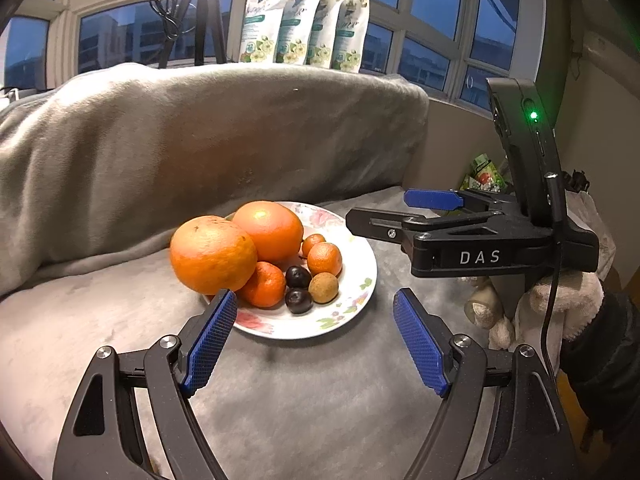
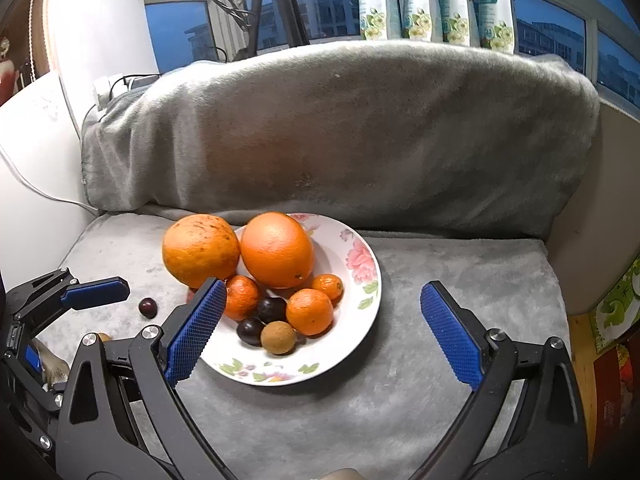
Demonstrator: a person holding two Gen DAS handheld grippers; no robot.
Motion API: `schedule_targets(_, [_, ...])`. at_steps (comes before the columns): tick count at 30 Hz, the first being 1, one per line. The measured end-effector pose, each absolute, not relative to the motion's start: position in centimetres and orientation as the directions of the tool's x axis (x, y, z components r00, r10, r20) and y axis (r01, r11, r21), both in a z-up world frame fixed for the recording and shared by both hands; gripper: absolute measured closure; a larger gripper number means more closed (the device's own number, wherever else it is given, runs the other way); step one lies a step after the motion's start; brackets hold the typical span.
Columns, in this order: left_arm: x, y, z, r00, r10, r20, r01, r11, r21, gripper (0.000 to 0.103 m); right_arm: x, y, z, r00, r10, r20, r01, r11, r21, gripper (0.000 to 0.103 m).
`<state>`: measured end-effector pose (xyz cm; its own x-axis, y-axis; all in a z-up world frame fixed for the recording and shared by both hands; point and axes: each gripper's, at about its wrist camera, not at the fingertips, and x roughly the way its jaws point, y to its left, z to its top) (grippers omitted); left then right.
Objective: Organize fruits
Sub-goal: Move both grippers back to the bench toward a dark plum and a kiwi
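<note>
Left wrist view: the left gripper [image 1: 314, 312] fills the bottom of the frame, its blue pads spread wide and holding nothing. Just beyond it, at centre, a flowered plate [image 1: 360, 296] sits on a grey blanket [image 1: 120, 152]. On the plate lie a large orange [image 1: 269, 231], three small tangerines, two dark plums [image 1: 298, 277] and a small brown fruit [image 1: 324, 287]. A second large orange [image 1: 213, 254] rests against the plate's left edge, above the left pad. At the right of the frame the right gripper [image 1: 416, 210] reaches in sideways, empty, its fingers apart. Four pouches [image 1: 308, 20] stand along the window at the top.

Right wrist view: the right gripper [image 2: 322, 304] spans the bottom, pads wide apart, gripping nothing. The plate [image 2: 360, 264] is at centre with the same fruit. At lower left a loose plum [image 2: 148, 307] lies on the blanket [image 2: 440, 340], off the plate, just beside a blue pad of the left gripper [image 2: 96, 292]; how far that gripper is spread cannot be told here.
</note>
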<state>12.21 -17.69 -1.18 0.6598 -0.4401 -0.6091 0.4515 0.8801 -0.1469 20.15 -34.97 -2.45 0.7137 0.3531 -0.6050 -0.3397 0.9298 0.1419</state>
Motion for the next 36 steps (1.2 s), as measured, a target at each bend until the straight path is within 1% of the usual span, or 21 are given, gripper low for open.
schedule_targets(7, [10.8, -15.7, -0.3, 0.686, -0.435, -0.583, 0.44, 0.886, -0.143, 0.022, 19.0, -34.0, -1.6, 0.738, 0.357, -0.573, -0.342, 0.93, 0.138, 0.004])
schedule_targets(11, [10.2, -14.4, 0.0, 0.699, -0.43, -0.571, 0.426, 0.892, -0.15, 0.022, 18.1, -33.0, -1.2, 0.756, 0.345, -0.557, -0.348, 0.932, 0.105, 0.004])
schedule_targets(17, [9.3, -12.2, 0.1, 0.716, -0.416, -0.56, 0.402, 0.902, -0.156, 0.022, 16.9, -31.2, -1.0, 0.751, 0.355, -0.558, -0.377, 0.923, 0.08, 0.004])
schedule_targets(25, [7.8, -8.4, -0.8, 0.73, -0.378, -0.57, 0.357, 0.921, -0.153, 0.022, 15.6, -29.6, -0.8, 0.73, 0.41, -0.548, -0.423, 0.9, 0.11, 0.004])
schedule_targets(26, [7.6, -7.9, -1.0, 0.729, -0.374, -0.573, 0.353, 0.923, -0.153, 0.022, 15.4, -29.3, -0.8, 0.725, 0.419, -0.547, -0.432, 0.895, 0.113, 0.004])
schedule_targets(29, [6.8, -6.0, -1.7, 0.724, -0.361, -0.588, 0.336, 0.929, -0.157, 0.022, 14.9, -28.7, -0.9, 0.705, 0.449, -0.548, -0.46, 0.879, 0.128, 0.011])
schedule_targets(34, [5.7, -3.0, -2.9, 0.71, -0.337, -0.619, 0.283, 0.941, -0.187, 0.022, 14.2, -27.4, -1.6, 0.666, 0.49, -0.563, -0.505, 0.851, 0.144, 0.012])
schedule_targets(36, [5.1, -2.2, -3.5, 0.705, -0.332, -0.627, 0.272, 0.943, -0.194, 0.023, 14.1, -26.8, -1.9, 0.648, 0.504, -0.571, -0.521, 0.84, 0.15, 0.019])
